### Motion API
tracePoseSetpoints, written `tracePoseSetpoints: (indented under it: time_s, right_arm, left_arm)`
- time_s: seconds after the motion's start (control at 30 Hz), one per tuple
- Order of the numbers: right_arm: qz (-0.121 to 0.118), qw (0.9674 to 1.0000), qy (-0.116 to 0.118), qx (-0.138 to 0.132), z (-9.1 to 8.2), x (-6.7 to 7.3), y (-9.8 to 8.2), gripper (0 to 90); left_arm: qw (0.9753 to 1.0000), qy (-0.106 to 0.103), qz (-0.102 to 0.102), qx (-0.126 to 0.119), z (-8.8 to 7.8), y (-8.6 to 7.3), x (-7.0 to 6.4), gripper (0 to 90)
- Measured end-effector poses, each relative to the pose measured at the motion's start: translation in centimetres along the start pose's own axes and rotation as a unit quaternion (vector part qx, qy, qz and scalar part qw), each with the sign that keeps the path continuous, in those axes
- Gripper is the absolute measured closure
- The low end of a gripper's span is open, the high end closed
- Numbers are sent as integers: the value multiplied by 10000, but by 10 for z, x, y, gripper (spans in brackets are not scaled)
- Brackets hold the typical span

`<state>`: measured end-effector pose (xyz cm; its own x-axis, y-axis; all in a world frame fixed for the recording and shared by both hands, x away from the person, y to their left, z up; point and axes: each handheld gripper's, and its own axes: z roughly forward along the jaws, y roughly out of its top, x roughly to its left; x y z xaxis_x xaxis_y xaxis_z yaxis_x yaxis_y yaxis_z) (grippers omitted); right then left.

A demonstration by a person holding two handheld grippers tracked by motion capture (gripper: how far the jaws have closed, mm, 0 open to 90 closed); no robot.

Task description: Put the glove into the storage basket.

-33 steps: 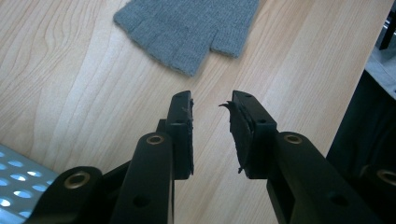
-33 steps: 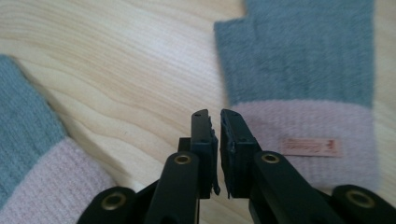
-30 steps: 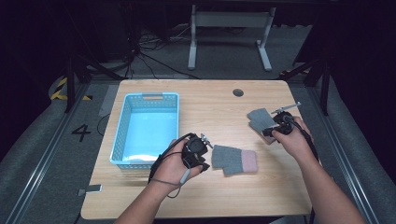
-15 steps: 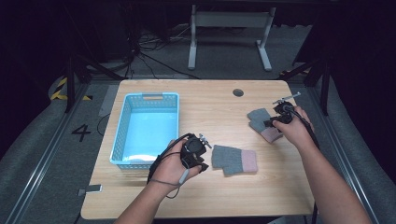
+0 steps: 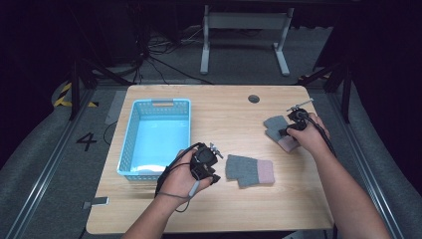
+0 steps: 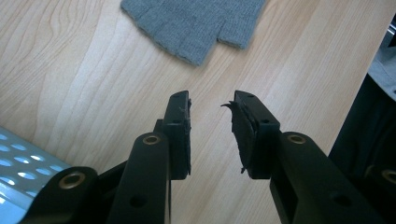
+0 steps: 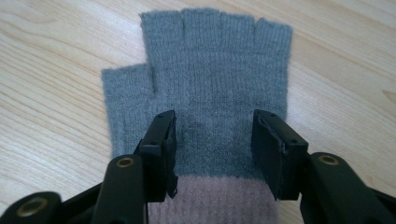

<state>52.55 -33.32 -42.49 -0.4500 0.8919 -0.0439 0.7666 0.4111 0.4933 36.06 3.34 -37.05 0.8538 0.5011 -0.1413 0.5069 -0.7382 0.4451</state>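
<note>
Right gripper (image 7: 212,140) just slid further over the far glove (image 7: 205,93) on the bench (image 5: 224,124), fingers spreading, unclenched astride it (nothing pinched). Next: lower, squeeze. Left gripper (image 6: 212,123) idles, released, beside the near glove (image 5: 249,170).

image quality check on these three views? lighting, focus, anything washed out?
High view: table evenly lit, surroundings nearly black, blue basket floor glares pale. Left gripper view: wood grain sharp, jaws near the lens soft, dark right edge. Right gripper view: knit of the grey glove crisp, jaws in the foreground slightly blurred, no harsh shadows.
</note>
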Motion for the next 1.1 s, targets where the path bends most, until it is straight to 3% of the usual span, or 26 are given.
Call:
tracePoseSetpoints:
  time_s: [0.23, 0.53, 0.63, 0.87, 1.1]
  right_arm:
    - [166, 9998, 46, 103, 5, 0, 0, 534]
    - [151, 9996, 32, 231, 2, 1, 1, 797]
    - [94, 9996, -24, 261, 1, 3, 2, 842]
    - [111, 9998, -46, 159, -4, 3, 3, 860]
    - [46, 10000, 38, -77, -25, 5, 3, 860]
  left_arm:
    - [10000, 1, -10, 6, 0, 0, 0, 671]
    - [10000, -3, -9, -23, -1, -1, 0, 671]
    - [10000, -6, -9, -16, -1, -1, 0, 670]
    - [10000, -2, -13, -33, -1, -1, 1, 671]
    - [10000, -20, 9, -29, -1, 1, 0, 671]
